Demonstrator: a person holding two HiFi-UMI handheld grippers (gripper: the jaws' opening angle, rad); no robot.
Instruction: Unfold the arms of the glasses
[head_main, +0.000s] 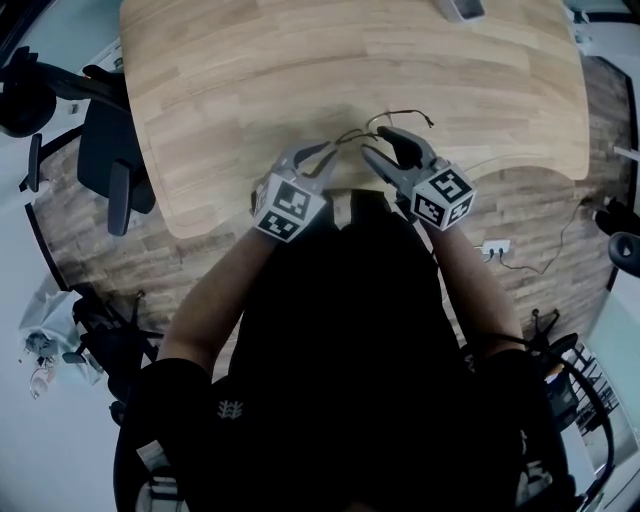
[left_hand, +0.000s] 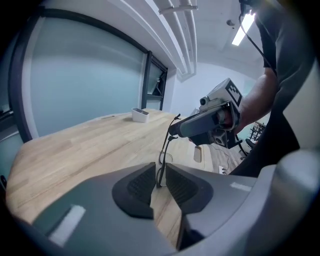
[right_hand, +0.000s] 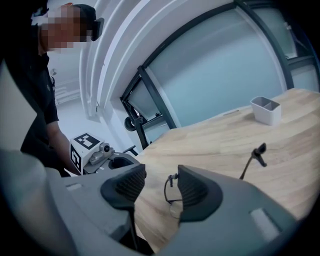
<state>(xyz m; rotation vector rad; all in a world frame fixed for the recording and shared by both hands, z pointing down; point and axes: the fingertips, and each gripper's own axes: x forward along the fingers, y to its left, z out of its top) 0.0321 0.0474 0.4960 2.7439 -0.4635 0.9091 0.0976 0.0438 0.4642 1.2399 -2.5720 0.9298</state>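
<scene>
Thin black wire glasses (head_main: 402, 113) hang in the air just above the front edge of the wooden table (head_main: 300, 60), between both grippers. My left gripper (head_main: 335, 150) is shut on the frame. In the left gripper view the wire (left_hand: 161, 165) stands upright between the narrow-set pads of this gripper (left_hand: 159, 180). My right gripper (head_main: 378, 145) stands open. In its own view the rim (right_hand: 169, 189) rests against the right pad only, within the wide gap (right_hand: 161, 185). One arm (right_hand: 256, 155) sticks out past the outer side of that jaw.
A small white box (left_hand: 140, 115) stands at the far side of the table, also seen from the right gripper (right_hand: 266, 110). A black office chair (head_main: 110, 150) is left of the table. A white power strip (head_main: 495, 246) lies on the floor to the right.
</scene>
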